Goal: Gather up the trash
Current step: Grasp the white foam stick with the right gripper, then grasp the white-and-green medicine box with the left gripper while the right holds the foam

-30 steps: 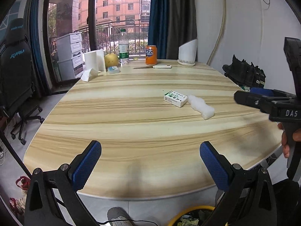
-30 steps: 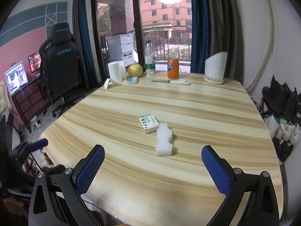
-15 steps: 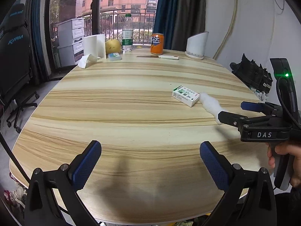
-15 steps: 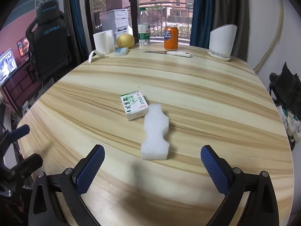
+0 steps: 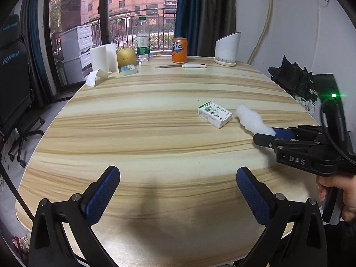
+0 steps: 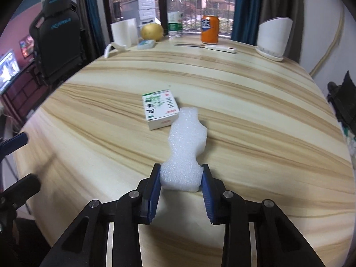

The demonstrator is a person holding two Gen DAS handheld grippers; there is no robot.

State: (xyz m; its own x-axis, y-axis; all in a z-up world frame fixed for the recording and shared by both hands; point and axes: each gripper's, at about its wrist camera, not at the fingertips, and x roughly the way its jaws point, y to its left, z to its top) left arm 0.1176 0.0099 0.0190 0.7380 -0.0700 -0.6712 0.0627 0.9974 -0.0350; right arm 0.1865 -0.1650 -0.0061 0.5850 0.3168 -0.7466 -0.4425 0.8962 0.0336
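Observation:
A white foam piece point(image 6: 184, 149) lies on the wooden table point(image 6: 255, 115), its far end touching a small white-and-green carton point(image 6: 160, 110). My right gripper point(image 6: 180, 178) is shut on the near end of the foam piece, one blue pad on each side. In the left wrist view the foam piece point(image 5: 251, 120) and carton point(image 5: 214, 114) sit right of centre, with the right gripper point(image 5: 270, 133) at the foam's end. My left gripper point(image 5: 175, 191) is open and empty over the near table edge.
At the far end stand an orange can point(image 5: 179, 50), a water bottle point(image 5: 142, 40), a yellow fruit point(image 5: 126, 56), a paper roll point(image 5: 104, 57), a crumpled tissue point(image 5: 96, 76), a knife point(image 5: 181, 66) and a white holder point(image 5: 227, 50). A black office chair point(image 6: 57, 42) stands left.
My right gripper moved forward to the foam piece and closed on its near end. My left gripper advanced over the table and stayed open.

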